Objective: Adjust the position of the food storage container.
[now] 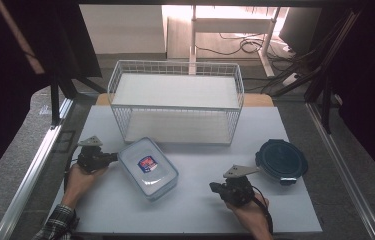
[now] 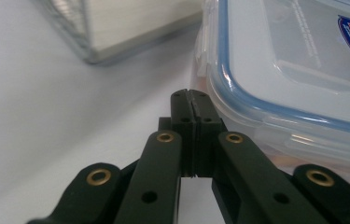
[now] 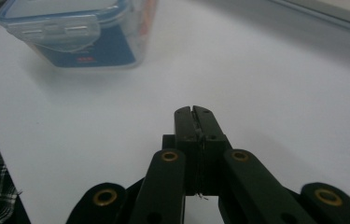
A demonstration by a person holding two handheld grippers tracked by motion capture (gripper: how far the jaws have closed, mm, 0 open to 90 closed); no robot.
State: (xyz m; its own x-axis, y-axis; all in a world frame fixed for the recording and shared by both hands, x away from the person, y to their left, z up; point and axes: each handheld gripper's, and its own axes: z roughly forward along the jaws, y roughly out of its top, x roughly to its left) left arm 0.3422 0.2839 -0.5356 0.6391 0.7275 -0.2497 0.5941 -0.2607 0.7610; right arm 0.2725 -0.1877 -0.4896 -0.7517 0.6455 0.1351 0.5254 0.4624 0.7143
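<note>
Our left gripper [image 2: 192, 95] has its jaws together, empty, tip just beside the clear lidded container [image 2: 298, 70]; right gripper [image 3: 194, 112] also pinched together, container well ahead; so nothing grabbed yet, all the moving's left.

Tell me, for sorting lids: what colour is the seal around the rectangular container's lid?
Blue, on the rectangular container; clearest in the left gripper view.

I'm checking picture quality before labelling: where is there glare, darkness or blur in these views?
High view: the floor behind the wire basket is blown out by bright light, and both side edges are dark. Left gripper view: the clear container and basket are soft. Right gripper view: dim, with the container blurred.
</note>
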